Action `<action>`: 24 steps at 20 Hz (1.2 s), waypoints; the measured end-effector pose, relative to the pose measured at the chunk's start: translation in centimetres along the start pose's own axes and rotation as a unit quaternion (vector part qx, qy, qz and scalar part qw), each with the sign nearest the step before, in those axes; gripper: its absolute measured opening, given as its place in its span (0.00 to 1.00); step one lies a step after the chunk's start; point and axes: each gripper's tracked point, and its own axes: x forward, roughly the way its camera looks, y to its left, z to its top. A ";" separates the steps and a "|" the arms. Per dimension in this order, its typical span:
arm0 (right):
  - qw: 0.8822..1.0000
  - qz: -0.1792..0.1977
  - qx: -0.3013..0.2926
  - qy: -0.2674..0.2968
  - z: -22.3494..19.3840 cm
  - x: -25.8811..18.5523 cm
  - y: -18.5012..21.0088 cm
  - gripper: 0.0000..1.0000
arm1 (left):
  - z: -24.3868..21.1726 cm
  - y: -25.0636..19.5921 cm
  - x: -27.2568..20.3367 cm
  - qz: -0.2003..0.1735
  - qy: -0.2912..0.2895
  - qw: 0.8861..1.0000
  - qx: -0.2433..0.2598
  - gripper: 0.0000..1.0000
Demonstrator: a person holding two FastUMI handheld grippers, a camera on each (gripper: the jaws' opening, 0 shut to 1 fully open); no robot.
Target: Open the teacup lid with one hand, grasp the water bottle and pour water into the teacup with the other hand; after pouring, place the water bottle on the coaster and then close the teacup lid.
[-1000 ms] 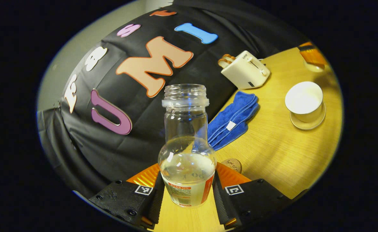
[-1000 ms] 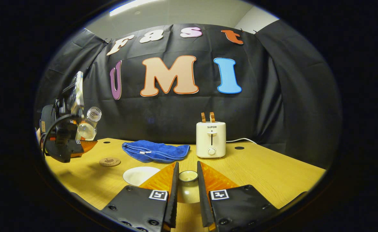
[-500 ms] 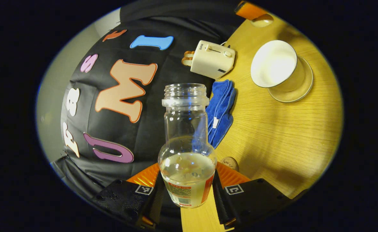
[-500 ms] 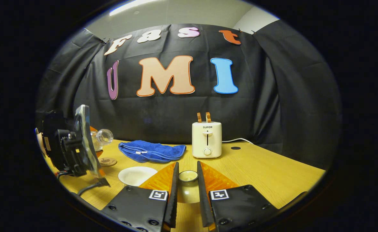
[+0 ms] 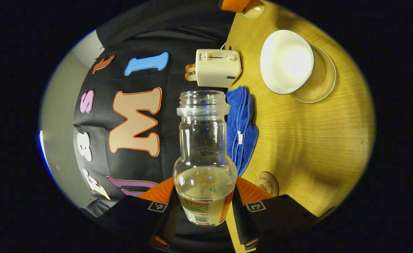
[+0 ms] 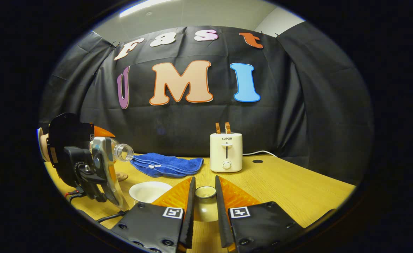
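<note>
Two grippers are at work over a wooden table (image 6: 291, 189). In the left gripper view, the left gripper (image 5: 205, 205) is clenched on the lower body of a clear water bottle (image 5: 204, 165), one finger pressing each side; the bottle has no cap and is partly filled with a pale liquid. The table stands almost on edge in this view, so the gripper and bottle are rolled well over to one side. In the right gripper view the same bottle (image 6: 119, 151) lies close to level, its open mouth pointing toward the teacup (image 6: 149, 190), which sits open and white on its saucer (image 5: 317, 82) just beside the right gripper's fingers. The right gripper (image 6: 205, 211) grasps the knob of the teacup lid (image 6: 205, 196), its fingers closed against either side, low above the table and apart from the cup. A round coaster (image 5: 267, 182) lies near the left gripper, between it and a folded blue cloth (image 5: 241, 130). A cream toaster (image 6: 226, 151) stands behind the cloth, against the booth wall.
</note>
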 end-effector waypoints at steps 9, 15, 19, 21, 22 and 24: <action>1.000 0.000 0.000 0.000 0.0 0.0 0.0 0.34 | 1.1 -0.2 0.4 0.006 -0.004 0.999 0.047 0.65; 1.000 0.000 0.000 0.000 0.0 0.0 0.0 0.34 | 2.3 0.1 0.5 0.012 -0.015 0.996 0.083 0.65; 1.000 0.000 0.000 0.000 0.0 0.0 0.0 0.34 | 2.6 0.8 0.4 0.019 -0.020 0.994 0.111 0.65; 1.000 0.000 0.000 0.000 0.0 0.0 0.0 0.34 | 2.8 1.1 0.3 0.024 -0.021 0.992 0.121 0.65; 1.000 0.000 0.000 0.000 0.0 0.0 0.0 0.34 | 2.8 1.3 0.3 0.027 -0.022 0.992 0.125 0.66; 1.000 0.000 -0.001 0.000 0.0 0.0 0.0 0.34 | 3.2 1.9 0.3 0.031 -0.026 0.990 0.134 0.66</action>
